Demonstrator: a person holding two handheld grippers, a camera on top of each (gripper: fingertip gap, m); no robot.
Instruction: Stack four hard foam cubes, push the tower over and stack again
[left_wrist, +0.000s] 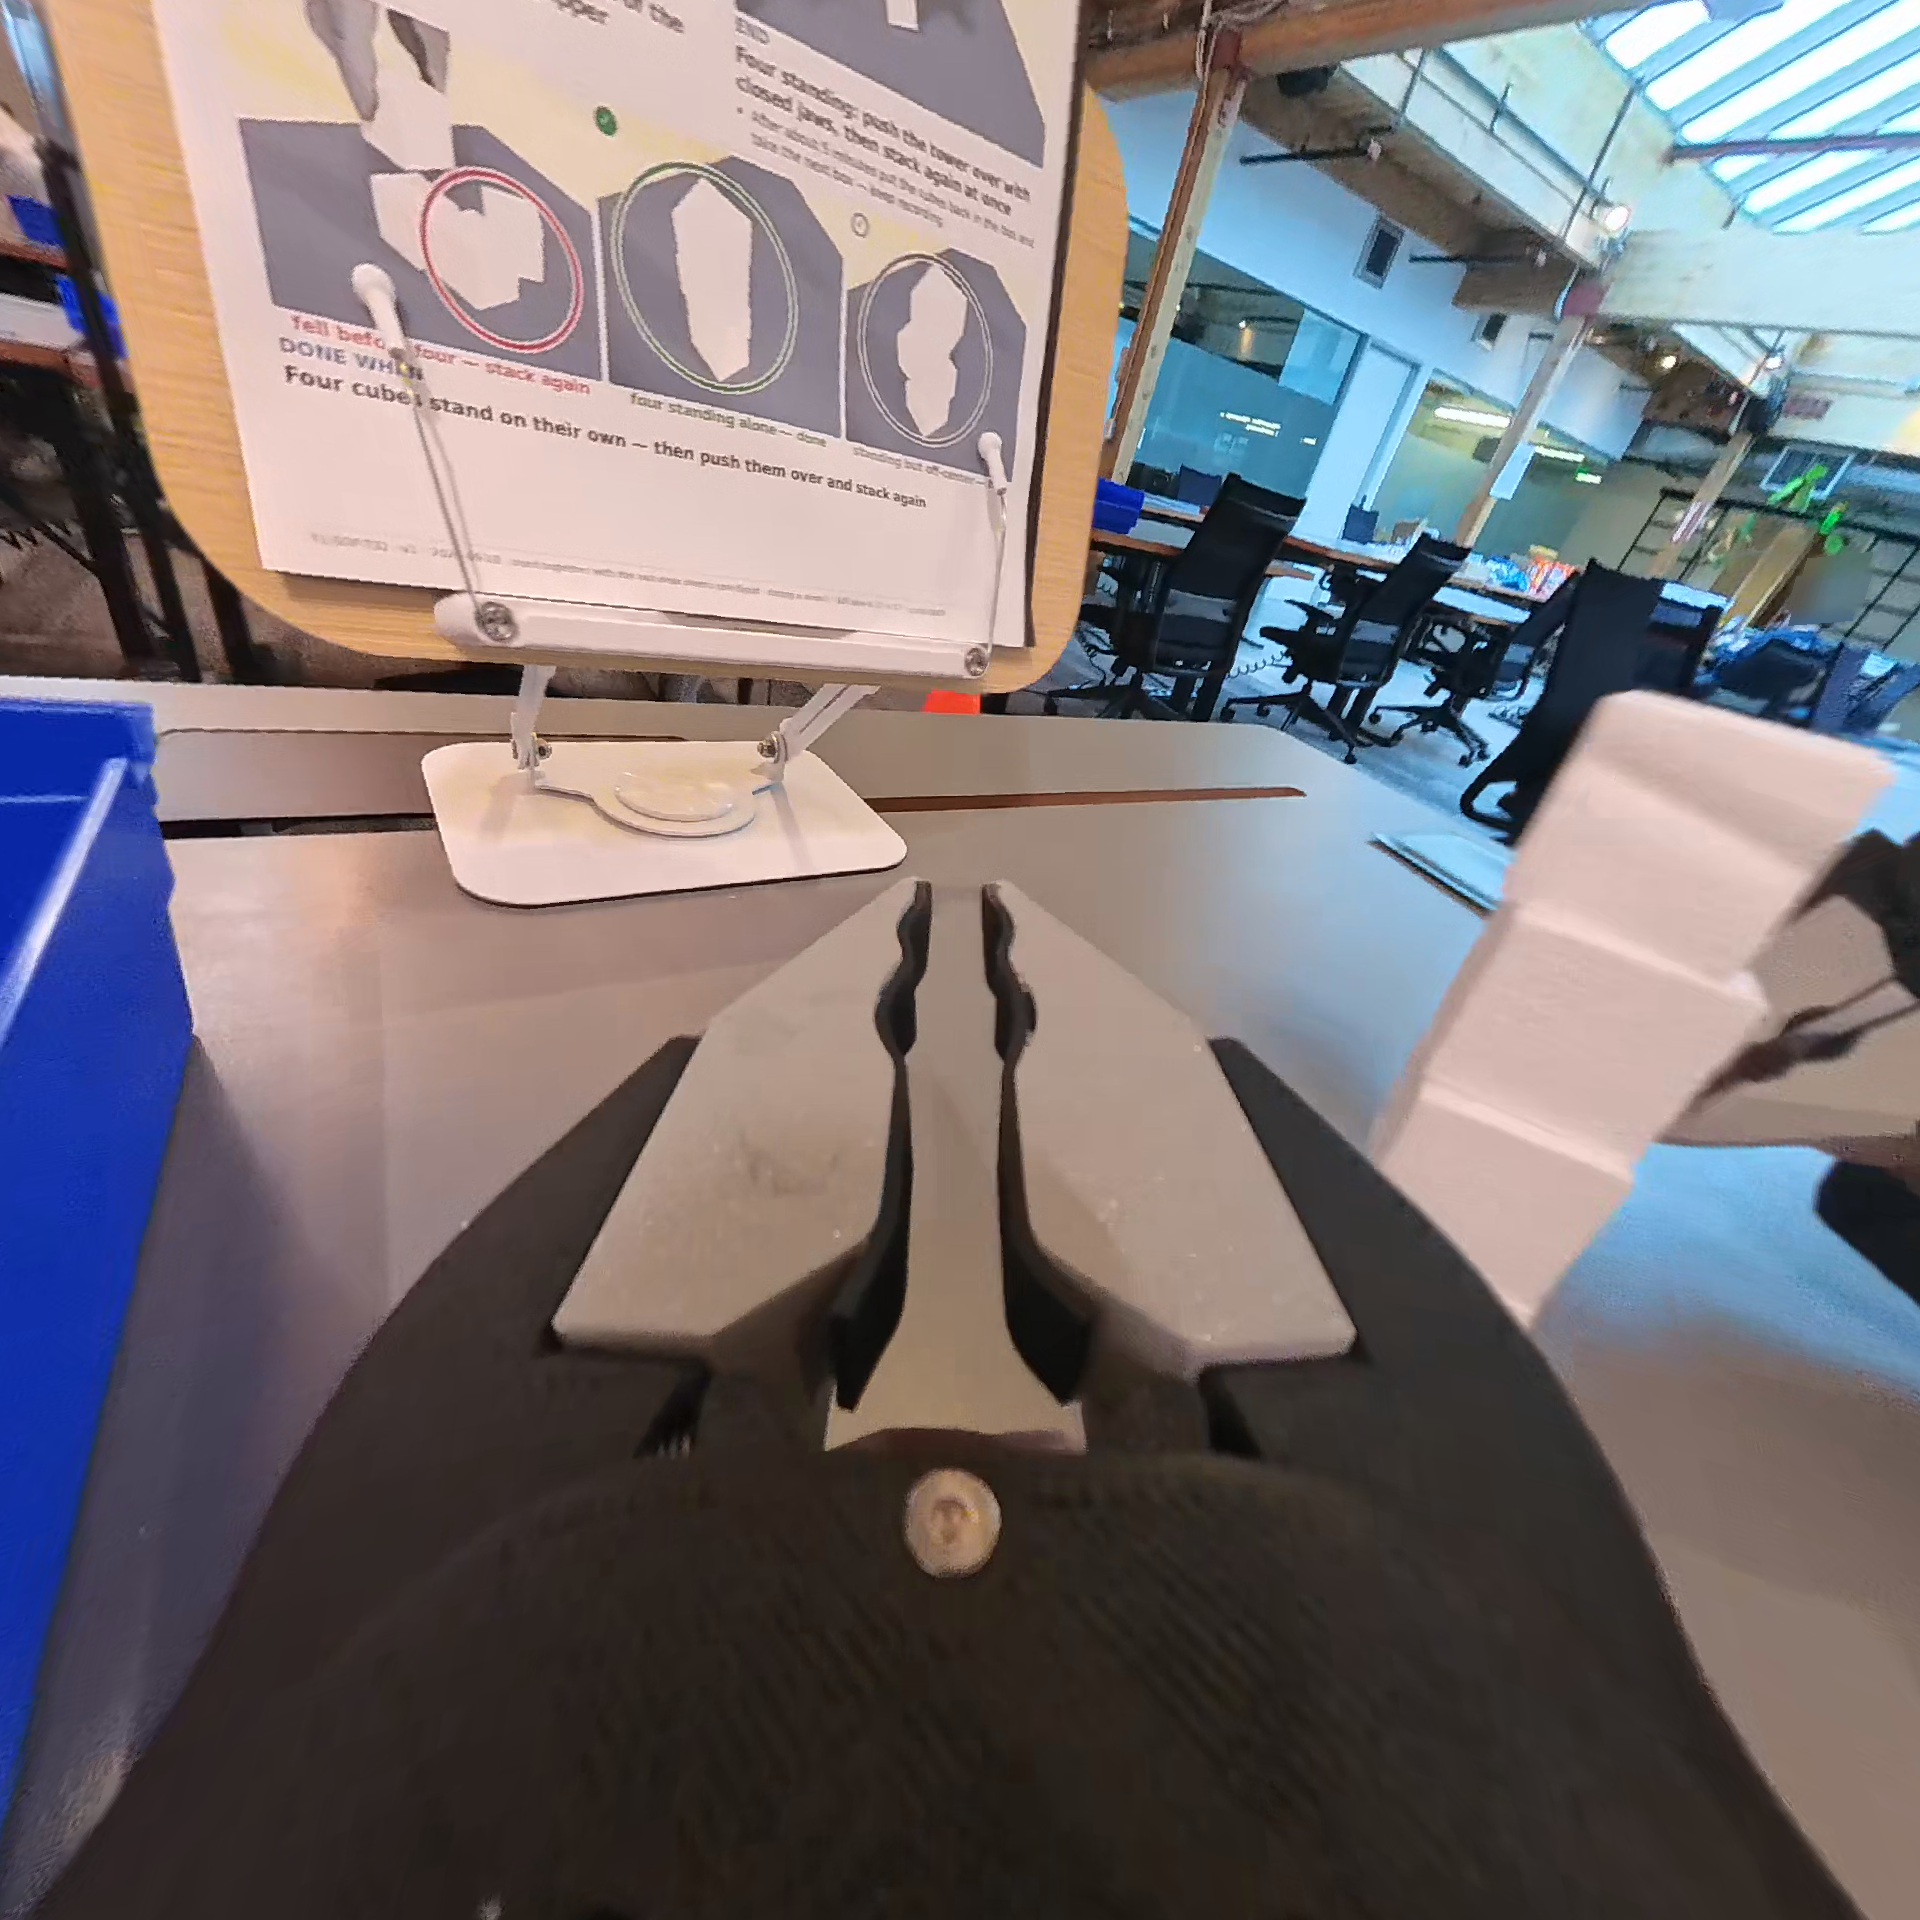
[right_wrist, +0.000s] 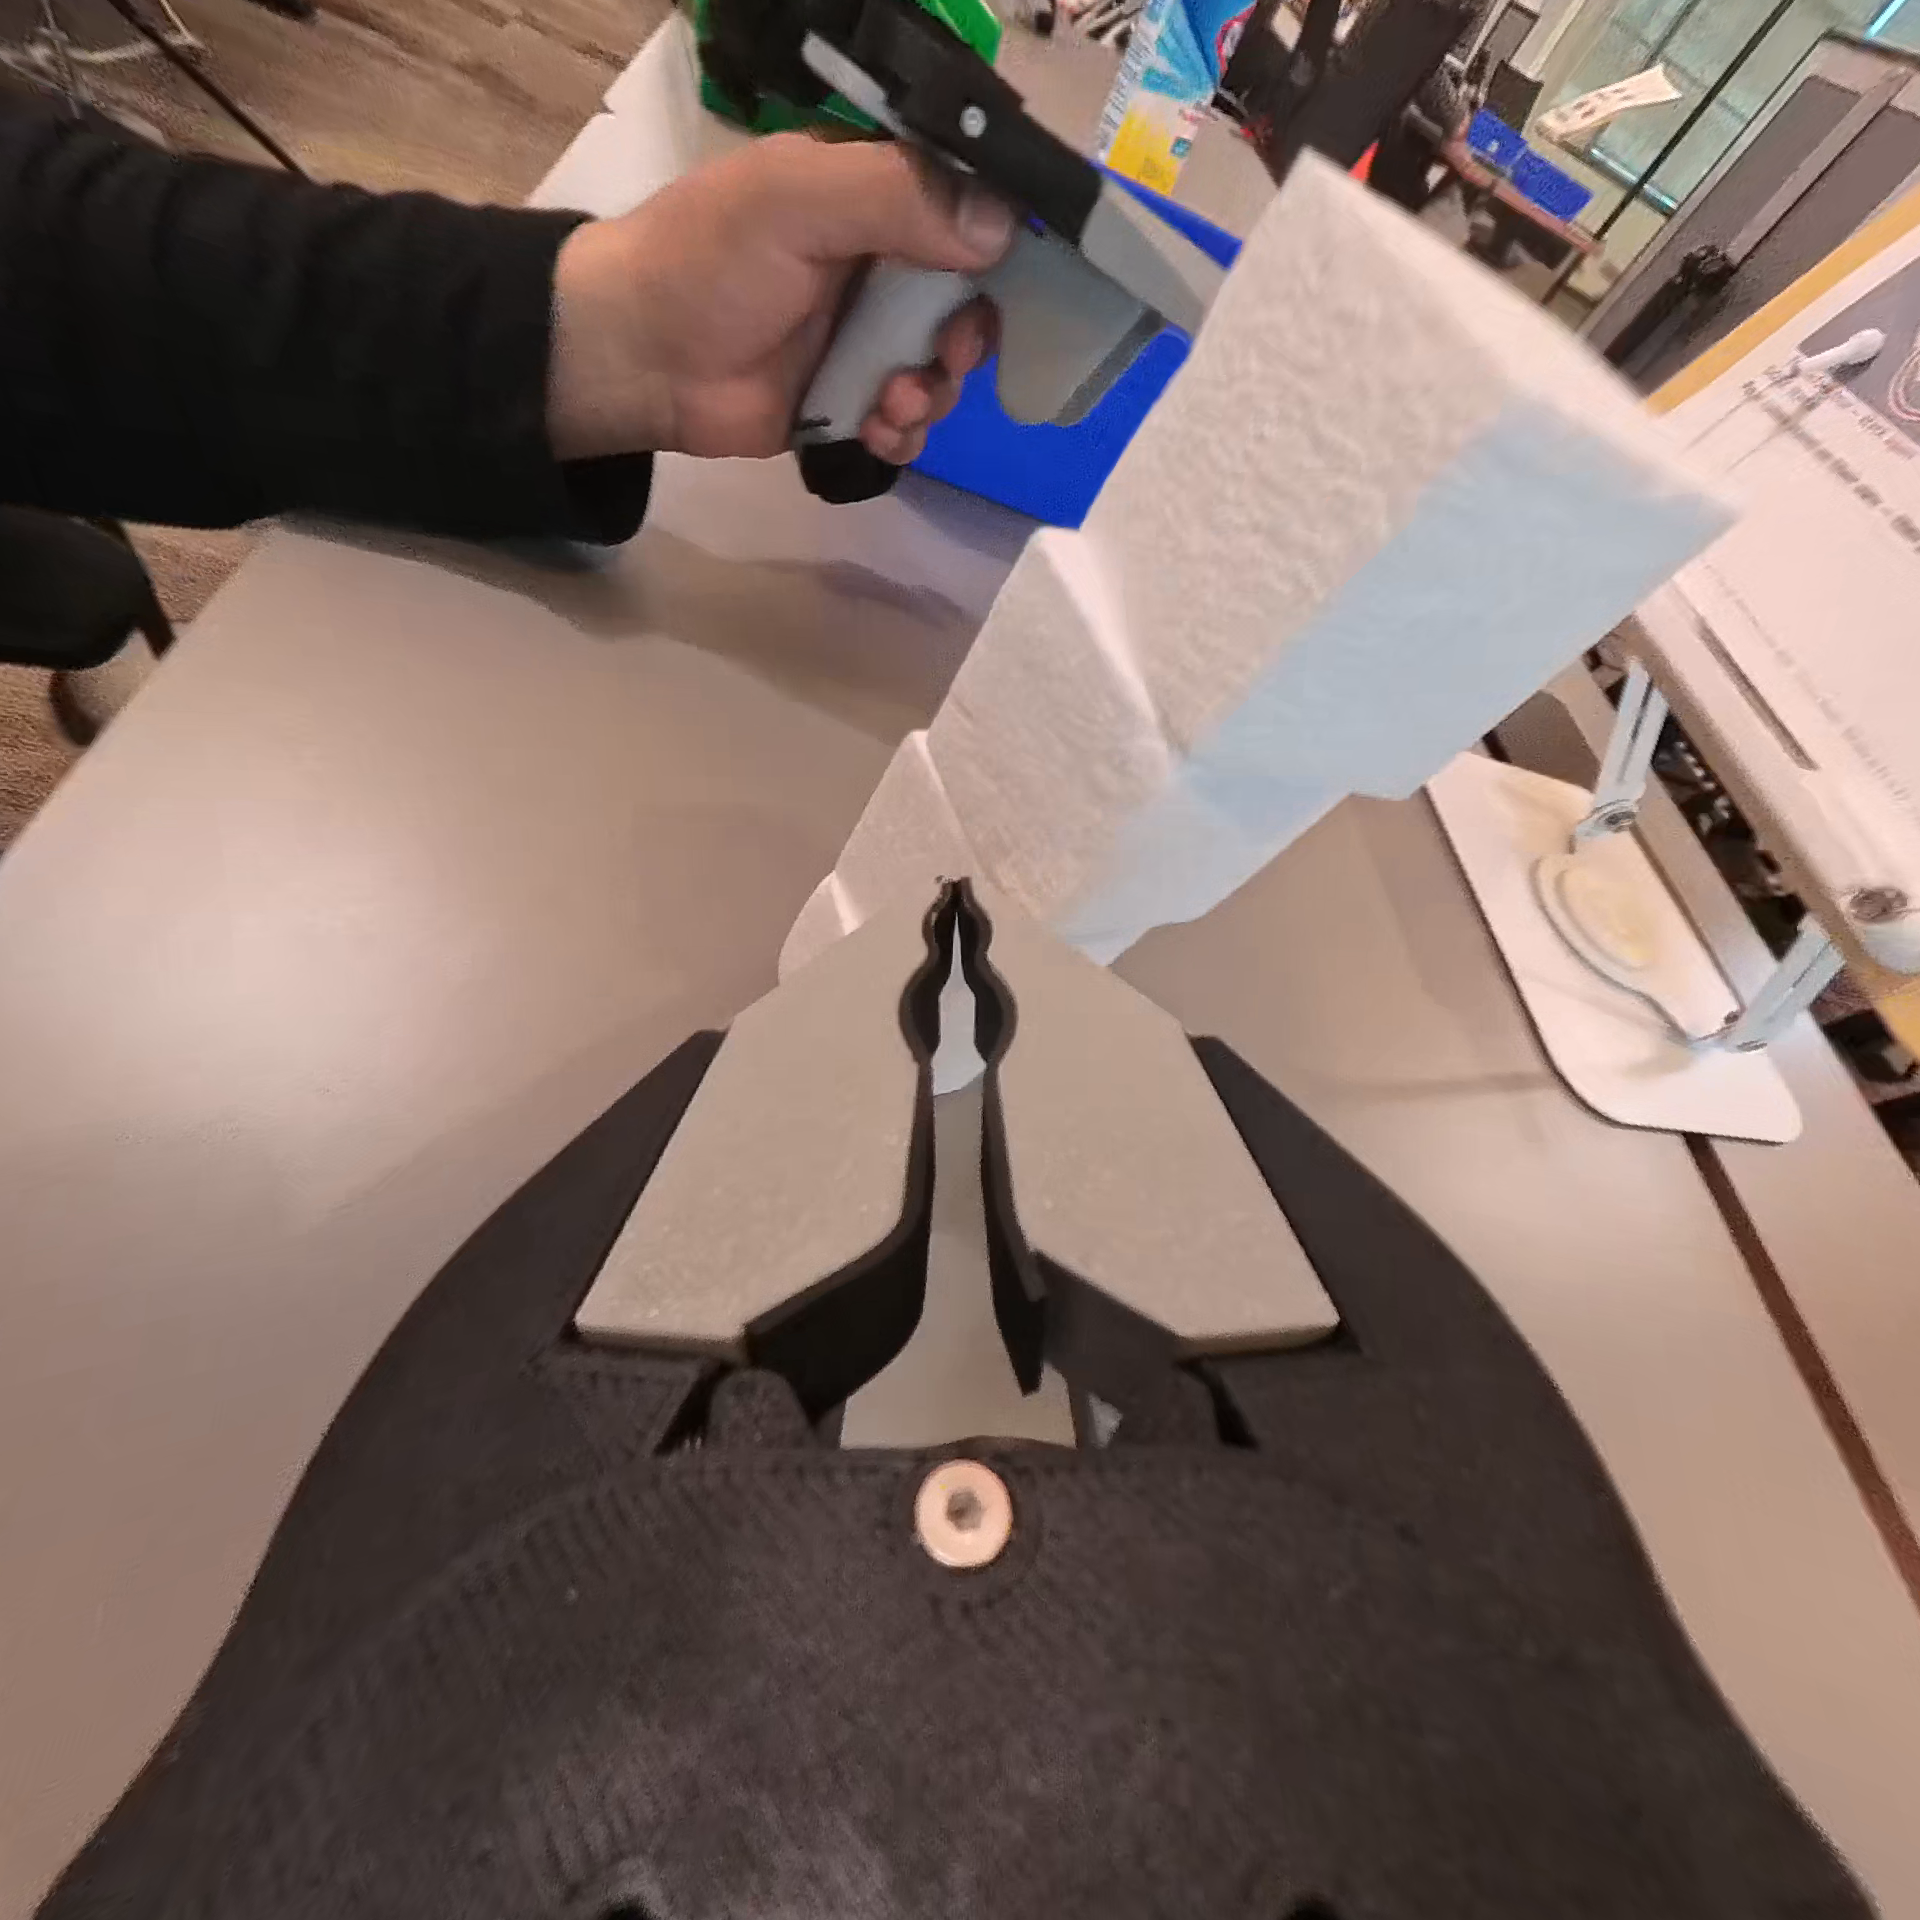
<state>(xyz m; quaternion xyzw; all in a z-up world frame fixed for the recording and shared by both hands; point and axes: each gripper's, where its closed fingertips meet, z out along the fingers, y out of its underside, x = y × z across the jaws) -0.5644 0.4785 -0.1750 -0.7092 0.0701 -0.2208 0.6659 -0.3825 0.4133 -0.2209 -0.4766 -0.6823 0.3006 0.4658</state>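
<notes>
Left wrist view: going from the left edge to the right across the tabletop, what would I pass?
Blue bin → white document stand holding an instruction sheet → left gripper, jaws slightly apart → leaning tower of white foam cubes → dark tip of the other gripper at the right edge.

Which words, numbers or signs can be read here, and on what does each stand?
I do not copy writing out; these things bear it:
Instruction sheet on the wooden stand: printed lines, large ones legible; footer too small.
Colourful packages, right wrist view's background: blurred.
Foam cubes, blue bin: none.
</notes>
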